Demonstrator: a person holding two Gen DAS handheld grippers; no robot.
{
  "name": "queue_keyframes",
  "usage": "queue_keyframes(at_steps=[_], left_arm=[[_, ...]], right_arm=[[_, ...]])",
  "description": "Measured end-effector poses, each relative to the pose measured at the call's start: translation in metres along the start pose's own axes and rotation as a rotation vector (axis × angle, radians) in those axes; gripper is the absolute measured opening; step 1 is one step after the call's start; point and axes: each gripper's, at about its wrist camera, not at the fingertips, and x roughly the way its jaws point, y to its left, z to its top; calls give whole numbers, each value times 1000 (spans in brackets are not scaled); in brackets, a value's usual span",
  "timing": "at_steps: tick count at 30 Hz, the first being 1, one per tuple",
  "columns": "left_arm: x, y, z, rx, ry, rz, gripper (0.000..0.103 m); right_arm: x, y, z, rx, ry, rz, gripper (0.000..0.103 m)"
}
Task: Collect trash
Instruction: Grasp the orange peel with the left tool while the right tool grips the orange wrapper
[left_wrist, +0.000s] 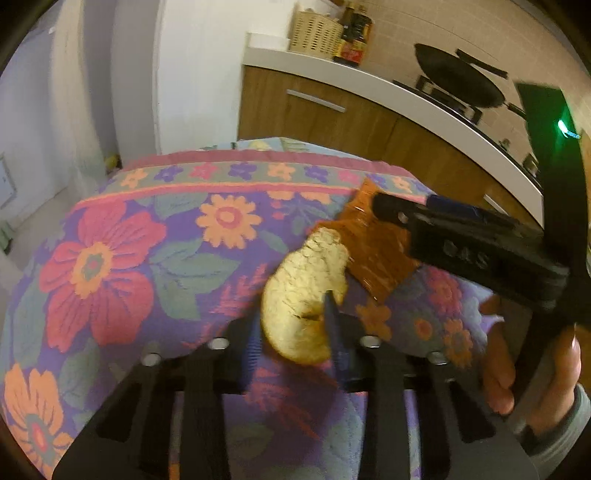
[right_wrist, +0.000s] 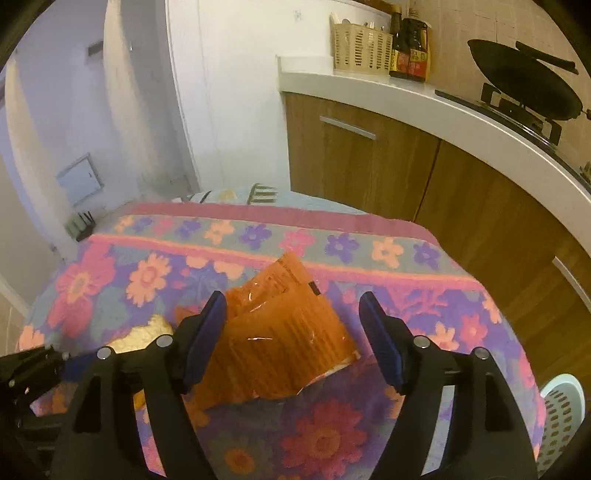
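Peel (left_wrist: 301, 291) clamped in left jaws; right jaws spread wide around orange wrapper (right_wrist: 280, 332) mid-cloth.

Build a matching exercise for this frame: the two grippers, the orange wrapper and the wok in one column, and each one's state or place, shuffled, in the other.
Things:
1. left gripper
2. right gripper
3. orange wrapper
4. wok

States or places:
A. on the stove, behind the table
B. open, jaws on either side of the wrapper
C. lying on the floral tablecloth
D. closed on the yellowish crumpled scrap

Pairs: 1-D, 2-B, 3-C, 4-A
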Motion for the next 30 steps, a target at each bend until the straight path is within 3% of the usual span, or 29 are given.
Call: queue_keyframes(at_steps=[1,2,4,12,22,23,24,25,27,30], left_arm=[[1,-1,-1,8,-1,1,18],[1,-2,-1,13,-1,13,7],[2,2,0,-6,1,-5,5],[-11,11,1,-68,-80,-5,3],[-18,22,7,-133,-118,-16,3],[-19,24,7,-139,-124,-16,3],[-21,27,7,-150,-131,-16,3],[-22,28,7,-156,-135,-17,3],[-23,30,7,-164,-139,-16,3],[-26,28,6,-158,-155,-15,3]], right_arm=[[-1,-1,0,5,-9,-11,76],[-1,-2,1,12,-9,-22,79],[2,-3,1,18,-3,-12,79],[8,-16,-2,81,44,62,82],[23,-8,-4,50,129,79,83],[23,-7,-5,42,127,76,73],[20,-2,-6,15,119,73,57],[19,2,-7,-3,112,56,55],[14,11,-10,-44,90,31,39],[8,20,-13,-91,62,14,25]])
